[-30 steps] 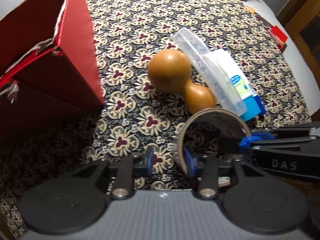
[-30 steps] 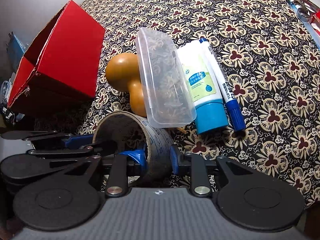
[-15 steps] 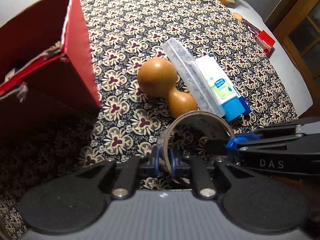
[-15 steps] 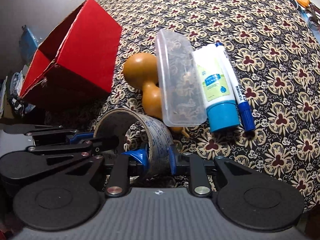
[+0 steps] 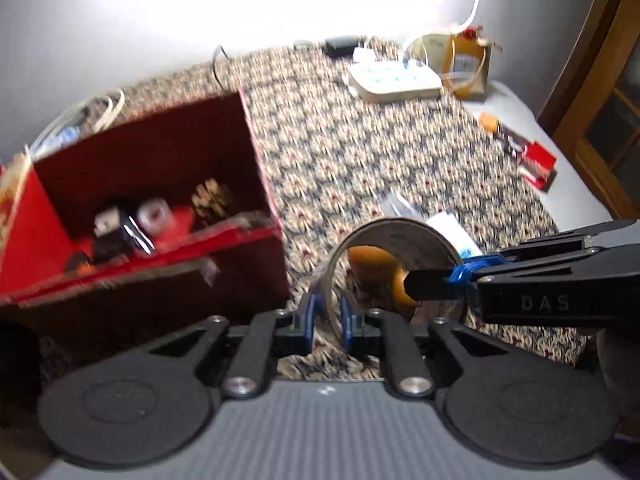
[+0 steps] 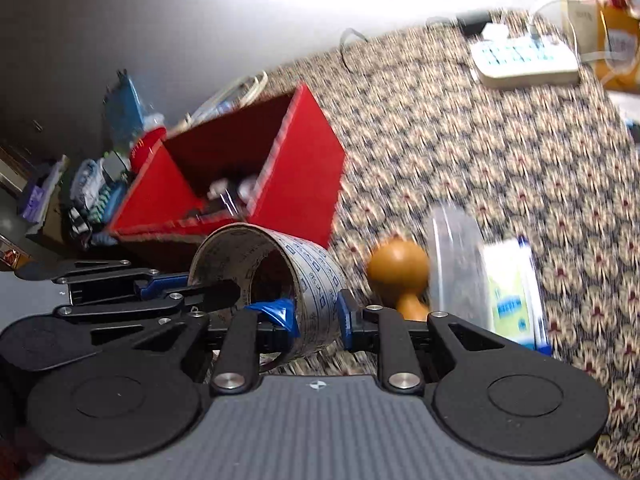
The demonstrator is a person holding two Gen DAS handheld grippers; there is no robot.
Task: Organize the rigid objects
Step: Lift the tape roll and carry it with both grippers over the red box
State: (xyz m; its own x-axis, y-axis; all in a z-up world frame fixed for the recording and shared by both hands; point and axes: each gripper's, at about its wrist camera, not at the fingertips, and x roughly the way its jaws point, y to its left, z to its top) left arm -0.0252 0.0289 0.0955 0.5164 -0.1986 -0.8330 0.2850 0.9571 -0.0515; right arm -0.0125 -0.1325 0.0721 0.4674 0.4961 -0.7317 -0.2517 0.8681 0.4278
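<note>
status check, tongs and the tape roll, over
Left tongs and right tongs both clamp the wide brown tape roll, lifted. Open red cardboard box ahead-left. Path unobstructed.

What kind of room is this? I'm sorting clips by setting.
Probably a lived-in home room: a floral tablecloth on the table, a power strip, a wooden door, and household clutter beside the red box.

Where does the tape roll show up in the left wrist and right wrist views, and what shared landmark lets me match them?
Left wrist: tape roll sits centre, just right of the middle, its near wall pinched in the left tool.
Right wrist: it sits lower centre-left, wall clamped in the right tool.
Shared landmark: the red box, left of the roll in both views.
</note>
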